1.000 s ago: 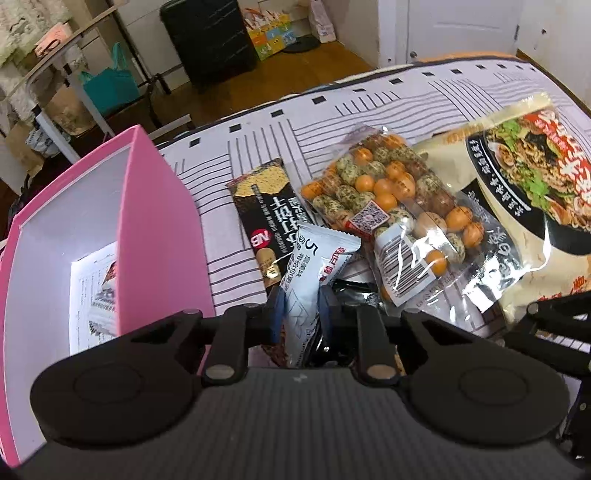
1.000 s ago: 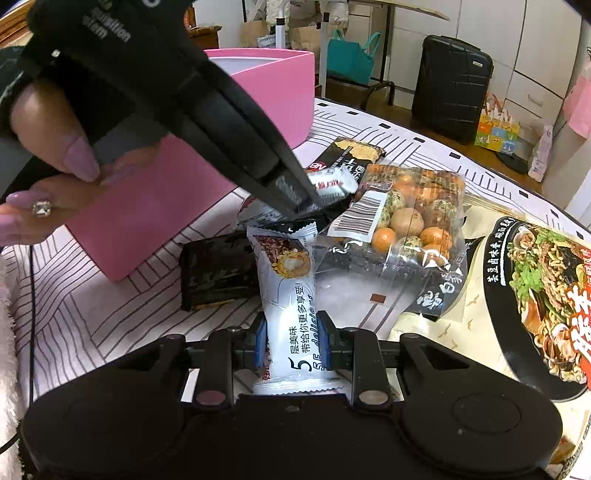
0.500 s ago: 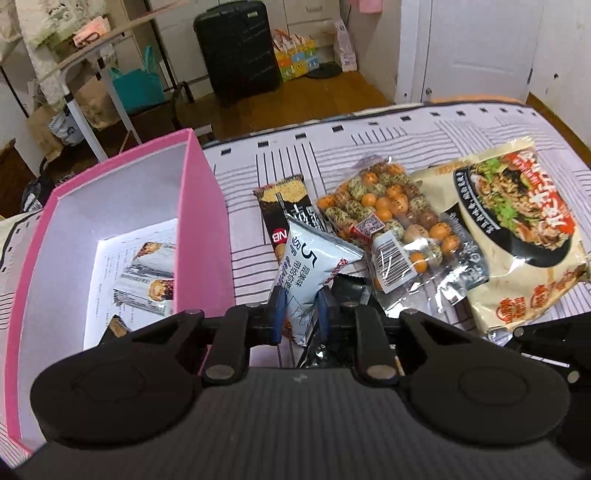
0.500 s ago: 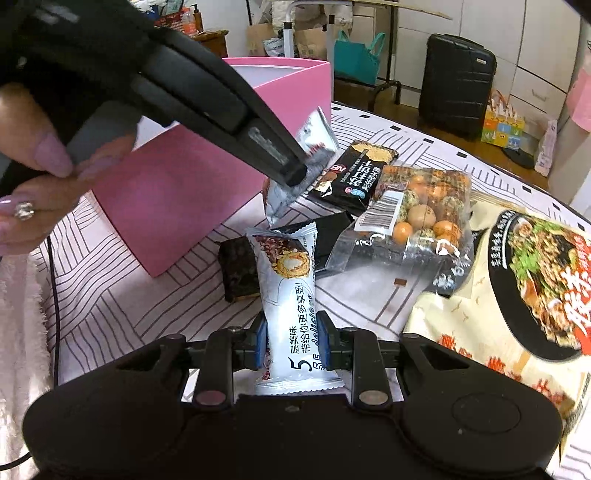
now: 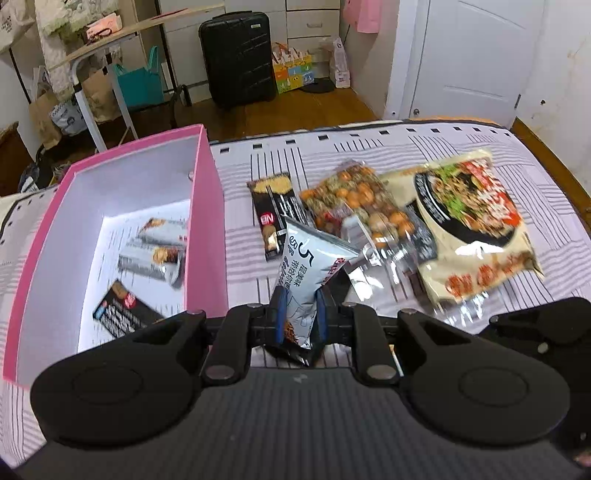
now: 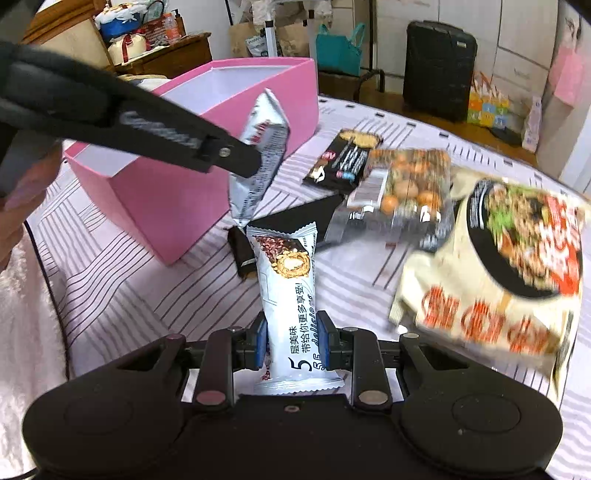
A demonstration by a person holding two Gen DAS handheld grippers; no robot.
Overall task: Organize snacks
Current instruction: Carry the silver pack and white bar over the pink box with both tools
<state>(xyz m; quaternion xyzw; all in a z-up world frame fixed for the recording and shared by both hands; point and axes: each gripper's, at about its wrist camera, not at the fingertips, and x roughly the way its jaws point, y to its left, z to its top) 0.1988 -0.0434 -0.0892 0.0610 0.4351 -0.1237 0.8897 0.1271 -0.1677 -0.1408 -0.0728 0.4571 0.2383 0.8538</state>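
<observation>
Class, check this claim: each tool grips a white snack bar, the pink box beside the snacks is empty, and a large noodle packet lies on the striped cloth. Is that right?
One detail is wrong: the pink box is not empty. The left wrist view shows wrapped snack bars already lying inside it. The rest holds: the left tool and right tool each grip a white snack bar, and the noodle packet lies on the striped cloth.

Black suitcase (image 5: pixel 238 55) upright on wood floor (image 5: pixel 295 110), far ahead of tongs, against white drawers (image 5: pixel 314 22). Teal bag (image 5: pixel 138 83) left of suitcase, beside white-legged folding stand (image 5: pixel 122 110). Colourful carton (image 5: pixel 293 72) right of suitcase. White door (image 5: pixel 476 55) ahead-right. Striped bed cover (image 5: pixel 369 147) spreads beneath tongs. Pink garment (image 6: pixel 565 74) hangs far right.
</observation>
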